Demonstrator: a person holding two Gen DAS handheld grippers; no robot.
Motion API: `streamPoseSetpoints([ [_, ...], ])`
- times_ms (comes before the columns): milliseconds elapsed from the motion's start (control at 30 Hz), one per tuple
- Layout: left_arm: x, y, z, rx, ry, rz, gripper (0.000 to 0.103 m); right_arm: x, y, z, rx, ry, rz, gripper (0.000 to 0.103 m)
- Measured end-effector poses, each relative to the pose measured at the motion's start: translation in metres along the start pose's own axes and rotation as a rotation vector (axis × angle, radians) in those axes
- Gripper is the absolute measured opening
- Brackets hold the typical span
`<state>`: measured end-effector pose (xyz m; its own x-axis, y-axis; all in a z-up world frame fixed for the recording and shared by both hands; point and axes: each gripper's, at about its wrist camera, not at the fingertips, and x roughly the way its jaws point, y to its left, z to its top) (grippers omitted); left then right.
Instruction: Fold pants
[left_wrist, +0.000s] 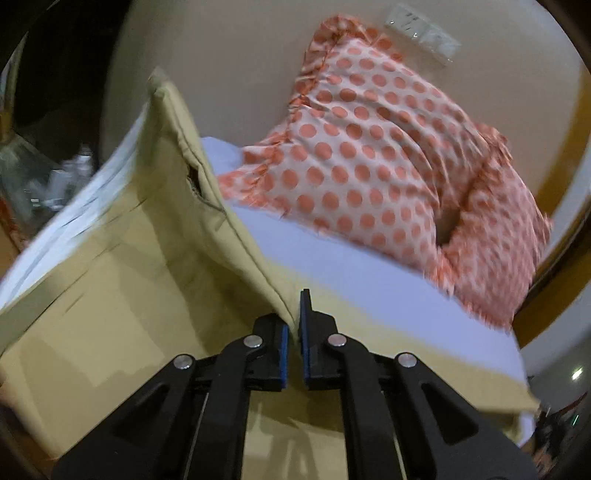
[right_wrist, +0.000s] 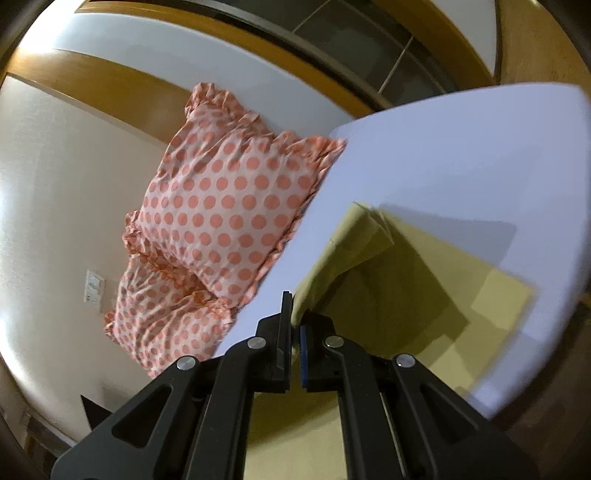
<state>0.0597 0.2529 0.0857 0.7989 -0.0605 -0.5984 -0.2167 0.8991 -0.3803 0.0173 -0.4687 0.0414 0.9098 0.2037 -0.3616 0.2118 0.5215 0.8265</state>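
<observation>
The khaki pants (left_wrist: 122, 295) lie on a white bed (left_wrist: 369, 280). My left gripper (left_wrist: 294, 325) is shut on an edge of the pants and lifts it, so the cloth rises as a raised flap toward the upper left. In the right wrist view my right gripper (right_wrist: 294, 325) is shut on another edge of the pants (right_wrist: 406, 280), lifted above the rest of the cloth, which lies flat on the bed (right_wrist: 461, 166).
Two pink pillows with orange dots (left_wrist: 369, 155) lean against the beige wall at the bed's head; they also show in the right wrist view (right_wrist: 221, 206). A wall socket (left_wrist: 421, 33) is above them. A wooden frame (right_wrist: 110, 88) runs along the wall.
</observation>
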Motion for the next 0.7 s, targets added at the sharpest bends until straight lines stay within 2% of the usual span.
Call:
streamPoseSetpoints([
  [167, -0.052, 0.037, -0.085, -0.048, 0.036, 0.04, 0.008, -0.013, -0.021, -0.01, -0.006, 0.002, -0.083, 0.003],
  [367, -0.054, 0.048, -0.114, -0.051, 0.052, 0.057, 0.014, -0.017, -0.033, -0.018, -0.035, 0.019, -0.163, 0.005],
  [400, -0.055, 0.05, -0.118, -0.053, 0.051, 0.049, 0.014, -0.02, -0.032, -0.018, -0.051, 0.015, -0.184, 0.015],
  [433, -0.057, 0.049, -0.122, -0.051, 0.041, 0.04, 0.016, -0.027, -0.03, -0.018, -0.071, -0.014, -0.216, 0.036],
  [467, -0.059, 0.049, -0.123, -0.047, 0.037, 0.039, 0.02, -0.034, -0.028, -0.017, -0.085, -0.044, -0.241, 0.05],
  [500, -0.064, 0.049, -0.126, -0.036, 0.023, 0.039, 0.023, -0.045, -0.027, -0.015, -0.107, -0.106, -0.263, 0.068],
  [567, -0.073, 0.048, -0.13, -0.022, -0.001, 0.038, 0.038, -0.059, -0.028, -0.012, -0.149, -0.196, -0.302, 0.068],
  [700, -0.091, 0.047, -0.136, -0.003, -0.062, 0.034, 0.048, -0.054, -0.042, -0.003, -0.149, -0.218, -0.359, 0.062],
])
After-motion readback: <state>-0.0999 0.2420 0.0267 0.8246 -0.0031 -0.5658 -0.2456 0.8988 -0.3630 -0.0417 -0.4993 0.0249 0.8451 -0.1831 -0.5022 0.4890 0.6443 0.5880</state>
